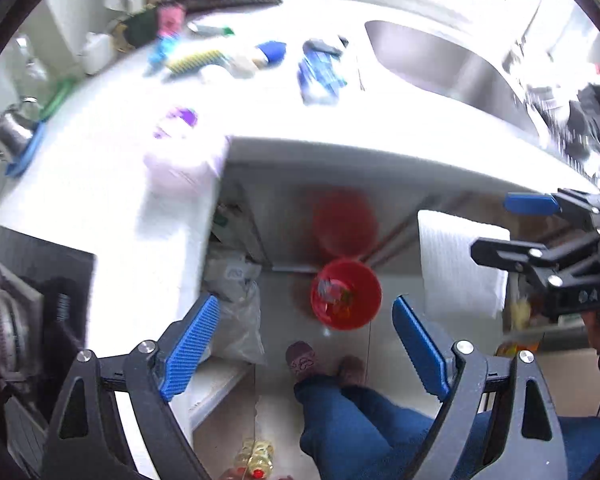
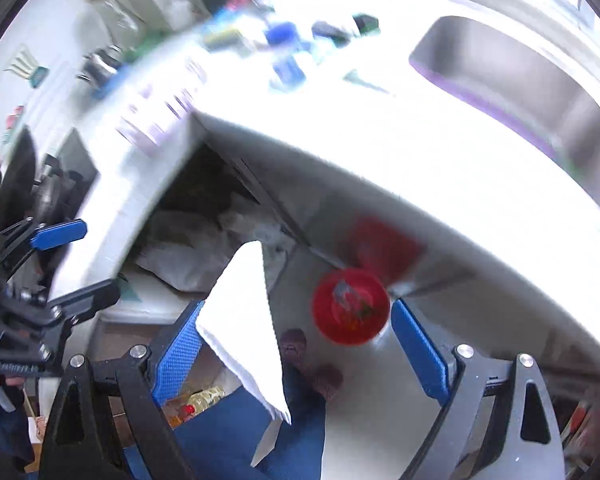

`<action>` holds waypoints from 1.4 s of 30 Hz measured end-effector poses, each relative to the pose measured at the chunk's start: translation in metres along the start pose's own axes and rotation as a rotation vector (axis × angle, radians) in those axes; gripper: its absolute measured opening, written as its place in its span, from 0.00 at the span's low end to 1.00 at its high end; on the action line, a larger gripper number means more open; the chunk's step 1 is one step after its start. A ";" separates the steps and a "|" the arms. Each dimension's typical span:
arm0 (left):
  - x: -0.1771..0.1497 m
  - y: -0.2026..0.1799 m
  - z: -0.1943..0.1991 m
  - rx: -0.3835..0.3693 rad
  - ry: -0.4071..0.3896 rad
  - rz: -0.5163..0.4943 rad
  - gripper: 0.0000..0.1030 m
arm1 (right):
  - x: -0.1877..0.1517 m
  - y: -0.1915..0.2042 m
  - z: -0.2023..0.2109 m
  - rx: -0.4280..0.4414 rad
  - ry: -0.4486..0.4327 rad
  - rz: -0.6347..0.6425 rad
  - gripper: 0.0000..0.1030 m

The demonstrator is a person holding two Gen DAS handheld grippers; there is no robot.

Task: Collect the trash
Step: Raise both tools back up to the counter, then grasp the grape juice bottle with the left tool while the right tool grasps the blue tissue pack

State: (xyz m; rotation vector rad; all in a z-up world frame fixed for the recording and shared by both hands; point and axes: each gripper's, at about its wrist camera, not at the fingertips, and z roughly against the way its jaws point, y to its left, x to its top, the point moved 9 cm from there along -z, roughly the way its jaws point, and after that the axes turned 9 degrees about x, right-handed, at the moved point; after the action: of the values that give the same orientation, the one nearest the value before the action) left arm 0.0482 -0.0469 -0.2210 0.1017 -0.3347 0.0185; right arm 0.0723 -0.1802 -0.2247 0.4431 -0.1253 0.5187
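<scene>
Both tongs, left [image 1: 306, 346] and right [image 2: 296, 354], gape wide. A white paper towel [image 2: 246, 320] clings to the right tongs' left pad, unclamped; it may flutter down short of the red bin [image 2: 350, 306] on the floor, while wrappers [image 1: 320, 74] wait on the far tabletop [image 1: 260, 112].

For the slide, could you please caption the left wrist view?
Open left gripper high above a red bucket of wrappers on the floor, beside the cluttered white countertop and steel sink.

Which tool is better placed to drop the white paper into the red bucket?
Right, probably. The white paper hangs against the right tool, above the red bucket; the left tool is empty.
</scene>
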 end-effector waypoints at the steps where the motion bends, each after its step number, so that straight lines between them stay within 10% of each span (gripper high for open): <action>1: 0.008 0.007 0.008 0.002 -0.014 0.018 0.85 | 0.008 0.005 0.007 0.008 -0.012 0.008 0.88; 10: 0.068 0.057 0.022 0.029 -0.070 0.077 0.85 | 0.085 0.023 0.034 0.056 -0.098 0.052 0.88; 21: 0.107 0.085 -0.061 0.010 0.073 0.078 0.85 | 0.146 0.021 0.001 0.082 -0.025 -0.034 0.88; 39: 0.121 0.096 -0.120 -0.066 0.168 0.083 0.85 | 0.169 0.004 -0.066 0.023 0.119 -0.117 0.88; 42: 0.122 0.095 -0.130 -0.088 0.191 0.087 0.69 | 0.168 0.000 -0.074 0.005 0.138 -0.110 0.84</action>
State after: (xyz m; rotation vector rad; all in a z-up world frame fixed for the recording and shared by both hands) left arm 0.2025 0.0607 -0.2943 -0.0022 -0.1485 0.0985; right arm 0.2173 -0.0717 -0.2536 0.4156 0.0331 0.4399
